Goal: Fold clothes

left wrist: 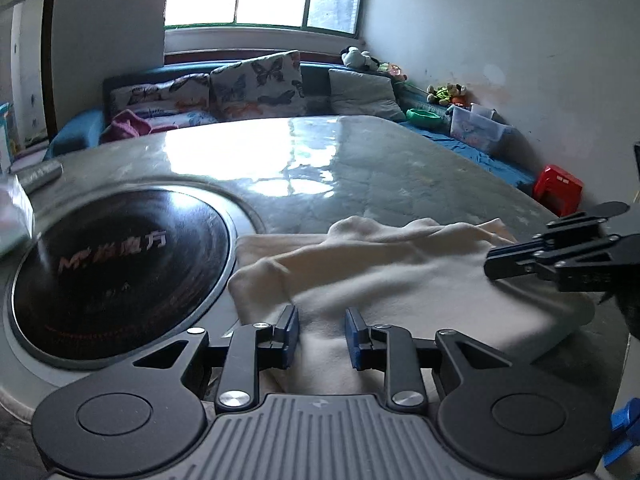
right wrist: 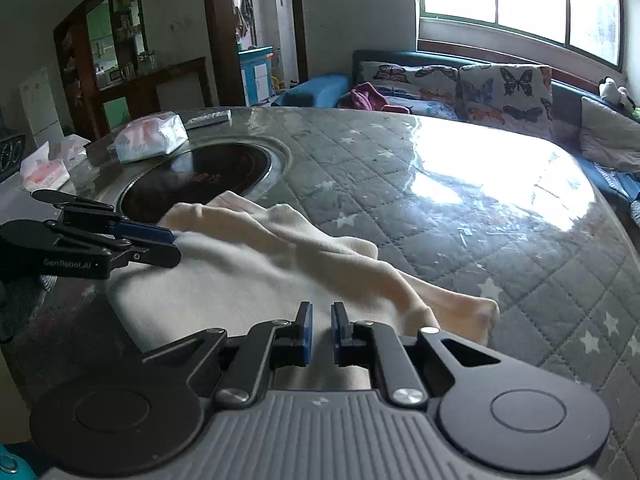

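1. Two black hand-held grippers with blue pads work over one cream fleece garment (left wrist: 384,276), which lies rumpled on the grey quilted star-print table cover (right wrist: 460,216), just beside the round black glass cooktop (left wrist: 120,268).
2. On the cooktop, pinkish printed writing shows; its characters are too blurred to read.
3. Left gripper (left wrist: 322,334) hangs over the garment's near edge, jaws apart, nothing between them.
4. Right gripper (right wrist: 321,334) sits over the garment's opposite end from the cooktop, jaws parted by a narrow gap, empty.
5. In the right wrist view, white lettering on the left gripper's side reads "GenRobot.AI".
6. Beyond the cooktop rests a soft pink-and-white tissue pack (right wrist: 150,138).
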The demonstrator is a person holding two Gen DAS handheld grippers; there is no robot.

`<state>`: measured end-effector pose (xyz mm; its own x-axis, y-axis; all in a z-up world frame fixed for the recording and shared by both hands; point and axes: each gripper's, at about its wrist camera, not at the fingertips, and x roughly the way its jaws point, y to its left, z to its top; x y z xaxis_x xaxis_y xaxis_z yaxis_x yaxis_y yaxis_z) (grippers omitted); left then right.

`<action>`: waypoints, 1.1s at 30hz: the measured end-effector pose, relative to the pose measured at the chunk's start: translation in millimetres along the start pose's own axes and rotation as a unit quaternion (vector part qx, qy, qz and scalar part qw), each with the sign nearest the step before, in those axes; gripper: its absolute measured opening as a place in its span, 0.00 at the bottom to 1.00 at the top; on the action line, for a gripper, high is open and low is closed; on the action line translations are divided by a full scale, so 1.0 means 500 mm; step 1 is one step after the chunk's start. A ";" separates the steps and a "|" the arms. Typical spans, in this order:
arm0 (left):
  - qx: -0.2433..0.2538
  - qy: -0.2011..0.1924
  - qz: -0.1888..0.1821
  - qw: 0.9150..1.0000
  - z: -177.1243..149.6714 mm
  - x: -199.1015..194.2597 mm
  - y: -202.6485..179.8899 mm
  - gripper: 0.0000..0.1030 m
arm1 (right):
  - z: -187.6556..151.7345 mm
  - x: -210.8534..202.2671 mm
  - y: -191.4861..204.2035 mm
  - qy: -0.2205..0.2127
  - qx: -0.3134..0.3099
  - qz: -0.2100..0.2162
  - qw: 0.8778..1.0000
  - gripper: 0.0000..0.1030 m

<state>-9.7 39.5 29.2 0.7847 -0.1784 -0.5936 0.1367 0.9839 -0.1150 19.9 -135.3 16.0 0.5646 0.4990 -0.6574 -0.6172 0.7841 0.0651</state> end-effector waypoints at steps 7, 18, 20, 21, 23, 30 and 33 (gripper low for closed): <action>-0.016 0.000 0.007 1.000 -0.015 0.002 0.025 0.28 | 0.002 -0.024 0.039 -0.025 -0.028 0.015 0.999 0.09; -0.020 0.002 -0.001 1.000 -0.029 -0.009 0.027 0.28 | -0.007 0.037 0.114 -0.008 -0.101 0.068 0.993 0.10; -0.025 0.004 -0.004 1.000 -0.032 -0.014 0.025 0.28 | -0.010 0.032 0.114 -0.006 -0.110 0.072 0.991 0.10; -0.027 0.006 -0.006 1.000 -0.033 -0.017 0.025 0.28 | -0.012 0.030 0.113 -0.005 -0.115 0.075 0.991 0.10; -0.031 0.009 -0.009 0.999 -0.036 -0.022 0.023 0.28 | -0.017 0.022 0.110 0.001 -0.122 0.079 0.989 0.10; -0.043 0.023 -0.025 0.999 -0.055 -0.054 0.006 0.28 | -0.043 -0.019 0.109 0.016 -0.146 0.092 0.985 0.10; -0.048 0.028 -0.037 0.998 -0.072 -0.075 -0.011 0.28 | -0.062 -0.044 0.108 0.022 -0.142 0.099 0.985 0.10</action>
<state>-61.6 40.5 23.5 0.7389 -0.2529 -0.6245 0.1322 0.9633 -0.2336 -43.0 -115.6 10.6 0.3969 0.6108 -0.6851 -0.8452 0.5343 -0.0133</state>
